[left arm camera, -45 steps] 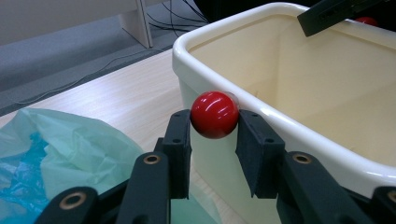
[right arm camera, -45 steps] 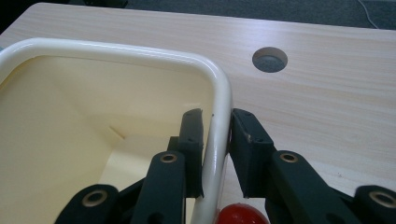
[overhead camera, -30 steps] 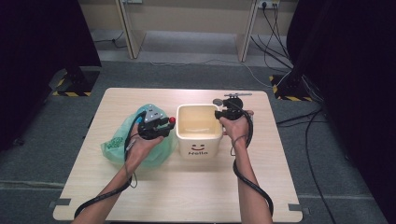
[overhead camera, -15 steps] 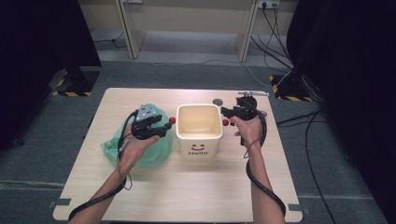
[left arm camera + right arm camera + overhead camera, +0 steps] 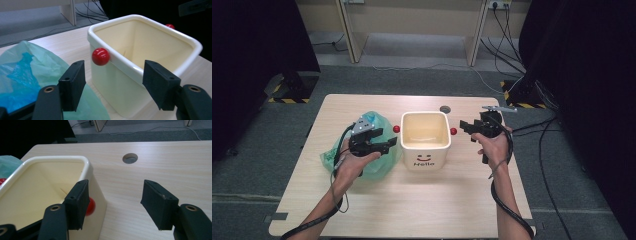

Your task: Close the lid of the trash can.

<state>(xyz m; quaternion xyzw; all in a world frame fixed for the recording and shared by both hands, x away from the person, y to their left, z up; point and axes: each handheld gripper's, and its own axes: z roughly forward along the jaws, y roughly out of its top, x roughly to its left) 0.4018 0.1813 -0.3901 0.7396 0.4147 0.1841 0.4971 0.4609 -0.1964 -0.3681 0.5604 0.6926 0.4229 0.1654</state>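
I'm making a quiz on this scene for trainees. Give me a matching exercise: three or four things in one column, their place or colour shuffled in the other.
Things:
1. bin
2. bag
3. knob
4. hole

Descriptions:
A. red, on the bin's side
B. green, under the left gripper
C. cream, with a smiley and "Hello"
D. round, in the tabletop beyond the bin

Pairs: 1-C, 2-B, 3-A, 4-D

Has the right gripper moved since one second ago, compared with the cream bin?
Yes. The right gripper was over the cream bin rim; now it sits clear of the bin, farther toward the table's right edge.
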